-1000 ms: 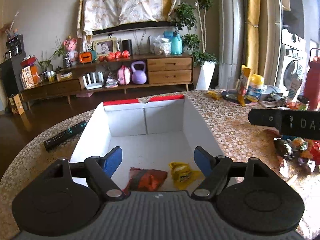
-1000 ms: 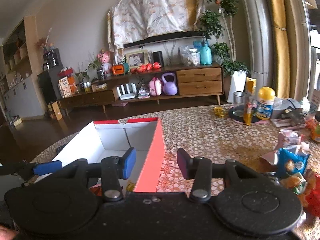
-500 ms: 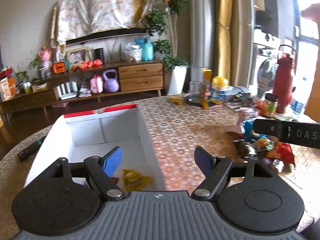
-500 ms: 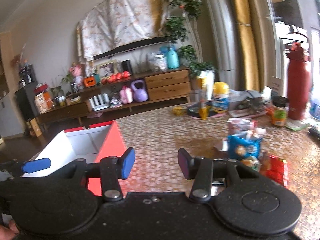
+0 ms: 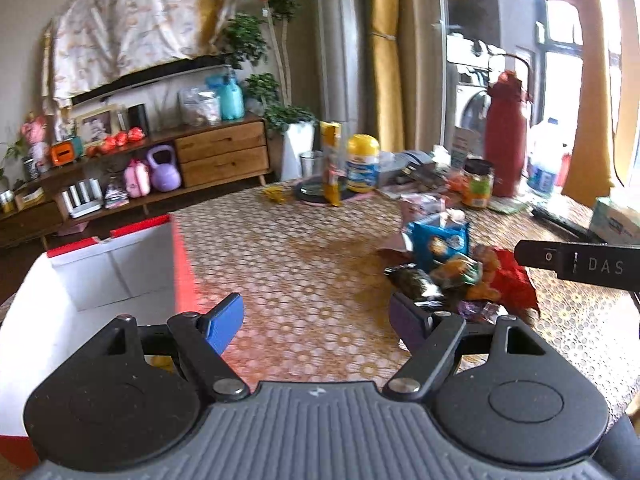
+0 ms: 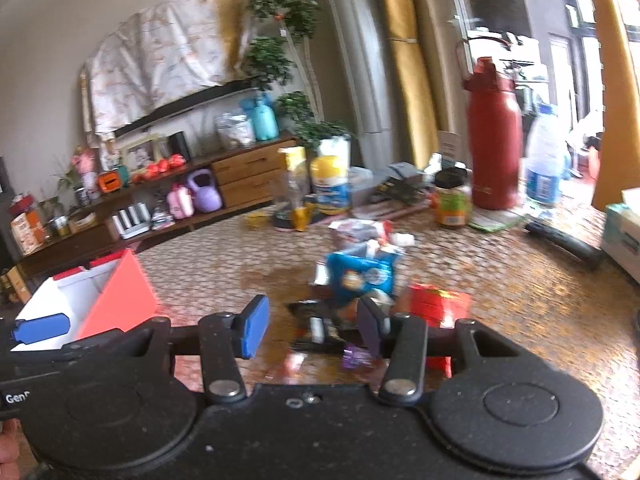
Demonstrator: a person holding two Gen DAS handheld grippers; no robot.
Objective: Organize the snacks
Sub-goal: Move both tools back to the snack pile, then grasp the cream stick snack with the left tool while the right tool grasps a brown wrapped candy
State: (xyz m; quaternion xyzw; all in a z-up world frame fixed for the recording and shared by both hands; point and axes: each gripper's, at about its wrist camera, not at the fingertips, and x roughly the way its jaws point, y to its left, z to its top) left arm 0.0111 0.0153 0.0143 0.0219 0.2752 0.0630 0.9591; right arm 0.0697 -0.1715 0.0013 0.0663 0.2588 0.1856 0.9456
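Blue-padded fingers (image 5: 224, 322) of the left gripper (image 5: 316, 320) spread wide, nothing between them, only bare patterned worktop (image 5: 304, 264) beneath. Just left of them, the red-and-white box (image 5: 120, 272), open-topped, white inside, with a glimpse of a yellow packet (image 5: 160, 361) at its bottom, half hidden behind the gripper body. Off to the right, close to the right-hand finger, the heap of snacks (image 5: 456, 272): a blue bag (image 5: 440, 242) standing at the back, a dark wrapper (image 5: 414, 282) in front, an orange-and-green packet (image 5: 460, 270) and a red packet (image 5: 510, 278) beside it. Beyond the heap on the right, a black bar of the other tool, lettered in white.

Right gripper (image 6: 312, 328) partly parted, its fingers (image 6: 254, 330) having just been widening, empty, hovering directly before the same snack heap (image 6: 360, 288); dark wrapper (image 6: 316, 326) seen in the gap between the fingers, contact not discernible through the blur. Small purple wrapper (image 6: 356, 356) at the right-hand finger, red packet (image 6: 436, 304) just right of it, blue bag (image 6: 360, 276) behind. Box (image 6: 116, 300) well off to the left, with one blue finger of the left gripper (image 6: 40, 328) showing over it.

Farther back on the worktop: yellow-lidded tub (image 6: 330, 186), jar (image 6: 452, 200), tall red flask (image 6: 494, 140), clear water bottle (image 6: 546, 156).
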